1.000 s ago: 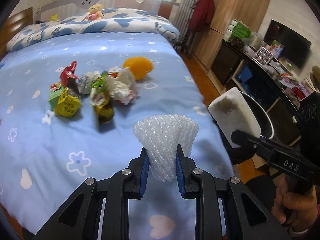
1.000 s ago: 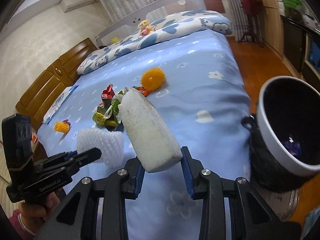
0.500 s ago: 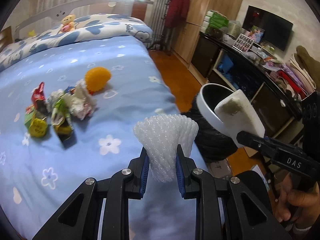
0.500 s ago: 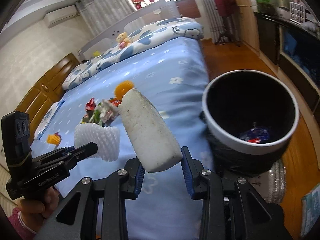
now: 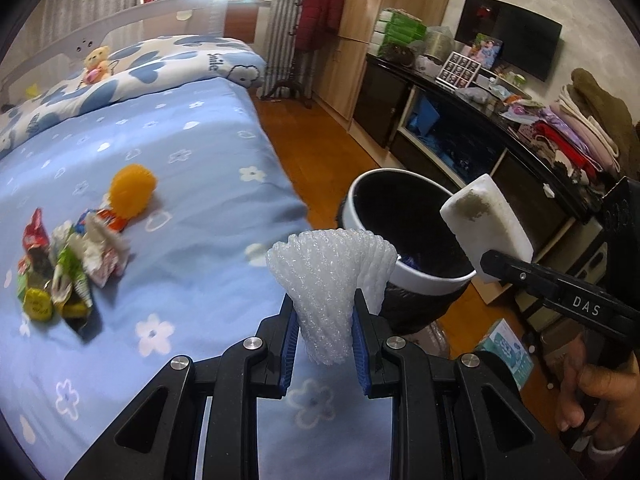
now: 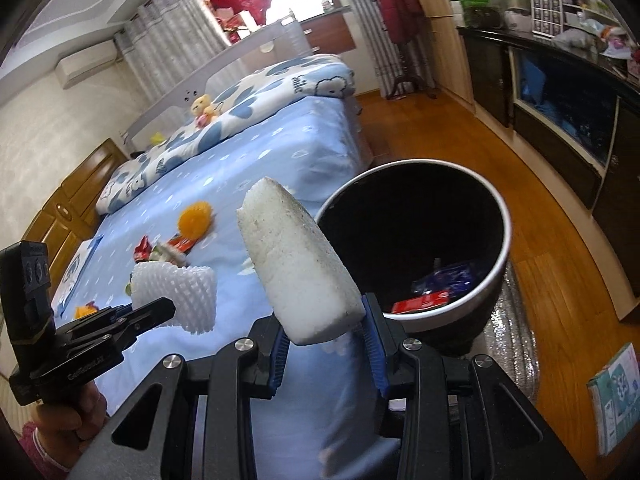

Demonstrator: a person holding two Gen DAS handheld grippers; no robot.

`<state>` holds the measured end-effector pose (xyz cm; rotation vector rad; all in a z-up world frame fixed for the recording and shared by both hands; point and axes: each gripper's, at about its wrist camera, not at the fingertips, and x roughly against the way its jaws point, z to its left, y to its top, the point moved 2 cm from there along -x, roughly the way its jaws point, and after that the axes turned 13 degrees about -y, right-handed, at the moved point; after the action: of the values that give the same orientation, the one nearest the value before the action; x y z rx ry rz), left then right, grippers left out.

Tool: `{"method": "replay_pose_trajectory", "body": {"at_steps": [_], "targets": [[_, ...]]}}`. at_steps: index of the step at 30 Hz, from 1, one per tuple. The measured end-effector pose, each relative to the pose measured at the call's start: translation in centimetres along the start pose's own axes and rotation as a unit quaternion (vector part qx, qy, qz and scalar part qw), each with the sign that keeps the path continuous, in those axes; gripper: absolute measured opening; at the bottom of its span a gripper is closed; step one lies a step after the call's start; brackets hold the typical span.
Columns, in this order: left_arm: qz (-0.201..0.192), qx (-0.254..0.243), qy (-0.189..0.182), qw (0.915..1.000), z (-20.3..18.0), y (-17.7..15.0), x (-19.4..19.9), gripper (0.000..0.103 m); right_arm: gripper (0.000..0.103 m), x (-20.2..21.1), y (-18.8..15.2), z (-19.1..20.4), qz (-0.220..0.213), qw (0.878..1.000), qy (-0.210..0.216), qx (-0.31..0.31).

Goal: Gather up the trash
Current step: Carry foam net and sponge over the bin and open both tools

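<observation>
My left gripper (image 5: 325, 324) is shut on a white foam net sleeve (image 5: 324, 276), held above the blue bed's edge. That sleeve (image 6: 176, 294) also shows at the left of the right wrist view. My right gripper (image 6: 327, 334) is shut on a white foam block (image 6: 296, 268), which hangs beside the rim of a black bin with a white rim (image 6: 416, 240). The block (image 5: 486, 220) and bin (image 5: 400, 232) appear right of the sleeve in the left wrist view. Wrappers lie inside the bin. A pile of snack wrappers (image 5: 68, 264) and an orange ball (image 5: 132, 190) remain on the bed.
The bin stands on a wooden floor (image 6: 532, 208) next to the bed (image 5: 192, 160). A dark TV cabinet (image 5: 460, 136) with clutter runs along the right wall. A small box (image 6: 616, 396) lies on the floor. A person's hand (image 5: 596, 388) holds the right gripper.
Both grippers have swung right from over the bed toward the bin, keeping their loads. The bin now fills more of both views and the wrapper pile has slid left.
</observation>
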<state>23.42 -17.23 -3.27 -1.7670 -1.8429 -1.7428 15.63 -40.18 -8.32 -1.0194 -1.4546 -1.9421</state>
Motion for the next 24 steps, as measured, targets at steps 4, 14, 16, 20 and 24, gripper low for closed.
{"method": "replay_pose_trajectory", "body": {"at_steps": [4, 14, 16, 20, 24], "targets": [[0.003, -0.010, -0.007, 0.9999, -0.8, 1.1, -1.5, 0.023, 0.034, -0.2, 0.4, -1.1, 0.000, 1.000, -0.008, -0.010], [0.010, -0.037, -0.024, 0.9990, -2.5, 4.4, -5.7, 0.024, 0.035, -0.9, 1.7, -3.1, 0.007, 0.999, -0.021, -0.024], [0.014, -0.042, -0.026, 0.9987, -2.7, 5.0, -6.7, 0.024, 0.035, -1.3, 2.1, -3.5, 0.010, 0.999, -0.025, -0.024], [0.024, -0.046, -0.028, 0.9982, -3.0, 5.8, -8.7, 0.024, 0.035, -2.0, 2.5, -4.2, 0.018, 0.999, -0.029, -0.024], [0.036, -0.046, -0.027, 0.9979, -2.9, 6.3, -10.6, 0.024, 0.035, -2.9, 2.8, -5.0, 0.031, 0.999, -0.032, -0.028]]}}
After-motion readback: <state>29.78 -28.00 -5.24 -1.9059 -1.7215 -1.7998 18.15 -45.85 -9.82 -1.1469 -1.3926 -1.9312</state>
